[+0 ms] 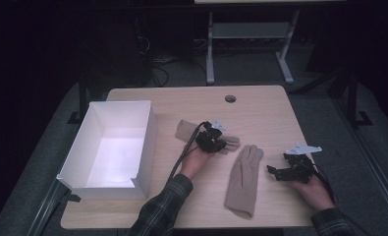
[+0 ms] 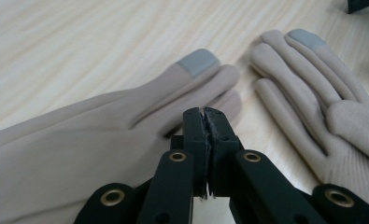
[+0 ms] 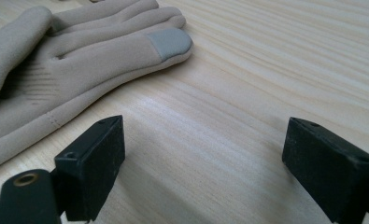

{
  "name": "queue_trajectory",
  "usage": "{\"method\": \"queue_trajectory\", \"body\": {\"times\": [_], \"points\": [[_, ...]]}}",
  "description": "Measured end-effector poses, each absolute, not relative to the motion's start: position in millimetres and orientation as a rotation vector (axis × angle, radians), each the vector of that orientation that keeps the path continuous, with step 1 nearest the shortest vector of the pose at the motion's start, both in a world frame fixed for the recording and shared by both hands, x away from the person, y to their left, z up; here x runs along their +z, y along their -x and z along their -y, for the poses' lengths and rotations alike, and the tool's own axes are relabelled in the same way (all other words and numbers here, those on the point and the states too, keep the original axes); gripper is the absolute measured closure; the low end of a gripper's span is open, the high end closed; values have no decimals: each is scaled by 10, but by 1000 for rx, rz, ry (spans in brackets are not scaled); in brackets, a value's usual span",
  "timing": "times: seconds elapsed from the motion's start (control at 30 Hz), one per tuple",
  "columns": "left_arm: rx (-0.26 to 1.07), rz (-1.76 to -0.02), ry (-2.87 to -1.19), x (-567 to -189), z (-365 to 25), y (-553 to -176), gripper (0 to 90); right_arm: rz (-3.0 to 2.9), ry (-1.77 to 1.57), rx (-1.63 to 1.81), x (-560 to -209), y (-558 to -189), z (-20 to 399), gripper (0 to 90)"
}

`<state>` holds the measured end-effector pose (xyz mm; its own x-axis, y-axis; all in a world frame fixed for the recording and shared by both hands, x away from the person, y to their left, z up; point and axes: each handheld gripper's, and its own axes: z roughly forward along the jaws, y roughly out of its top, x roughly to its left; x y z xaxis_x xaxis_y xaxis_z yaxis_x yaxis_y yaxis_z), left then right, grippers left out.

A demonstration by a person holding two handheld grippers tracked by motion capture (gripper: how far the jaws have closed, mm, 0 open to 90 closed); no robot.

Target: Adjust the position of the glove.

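Note:
Two beige gloves with grey fingertip patches lie on the wooden table (image 1: 265, 113). One glove (image 1: 185, 130) (image 2: 93, 135) lies crosswise at the centre. My left gripper (image 1: 222, 143) (image 2: 204, 115) rests over this glove's finger end, jaws shut together, and no fabric shows between the pads. The second glove (image 1: 242, 178) (image 2: 313, 88) (image 3: 70, 56) lies lengthwise, fingers pointing away from me. To its right my right gripper (image 1: 276, 166) (image 3: 205, 140) sits low over bare wood, open, nothing between its jaws.
An open white box (image 1: 150, 142) stands on the left part of the table, empty inside. A round cable hole (image 1: 230, 99) sits near the far edge. Bare wood stretches behind the gloves and at the far right. A table frame stands on the floor beyond.

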<state>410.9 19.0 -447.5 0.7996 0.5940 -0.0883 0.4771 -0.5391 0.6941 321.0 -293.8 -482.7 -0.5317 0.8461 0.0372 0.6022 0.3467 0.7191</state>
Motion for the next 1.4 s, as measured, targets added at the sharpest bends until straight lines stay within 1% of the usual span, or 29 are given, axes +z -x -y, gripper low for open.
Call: {"method": "queue_trajectory", "body": {"times": [0.17, 0.23, 0.27, 0.3, 0.37, 0.4, 0.47, 0.5, 0.63, 0.73, 0.87, 1.03, 1.2, 1.4], "points": [[229, -817, -2219, -4404, -413, -4149, 865, -2274, -1280, 993, -4827, -3210, 2938, 127], [254, -858, -2198, -4384, -553, -4182, 865, -2272, -1273, 993, -4828, -3214, 2940, 127], [254, -858, -2198, -4384, -553, -4182, 866, -2273, -1272, 993, -4828, -3215, 2939, 127], [283, -885, -2190, -4377, -647, -4207, 867, -2273, -1273, 992, -4828, -3215, 2938, 127], [301, -902, -2183, -4377, -690, -4217, 875, -2274, -1264, 992, -4830, -3218, 2940, 127], [338, -930, -2181, -4374, -795, -4256, 882, -2274, -1269, 992, -4829, -3217, 2938, 128], [342, -957, -2168, -4376, -842, -4272, 885, -2274, -1267, 992, -4829, -3218, 2939, 127], [372, -986, -2163, -4379, -940, -4318, 889, -2274, -1267, 992, -4829, -3217, 2939, 127], [401, -1029, -2178, -4432, -1050, -4376, 889, -2275, -1263, 992, -4830, -3219, 2940, 127], [422, -1074, -2196, -4493, -1082, -4418, 894, -2274, -1269, 992, -4828, -3217, 2938, 127], [438, -1088, -2215, -4535, -1079, -4434, 892, -2274, -1271, 992, -4827, -3216, 2938, 128], [431, -1120, -2222, -4581, -1065, -4443, 897, -2273, -1276, 994, -4827, -3215, 2936, 127], [413, -1117, -2238, -4578, -1027, -4379, 898, -2274, -1271, 992, -4828, -3216, 2937, 128], [381, -1081, -2256, -4570, -966, -4215, 898, -2274, -1269, 991, -4829, -3218, 2937, 127]]}}
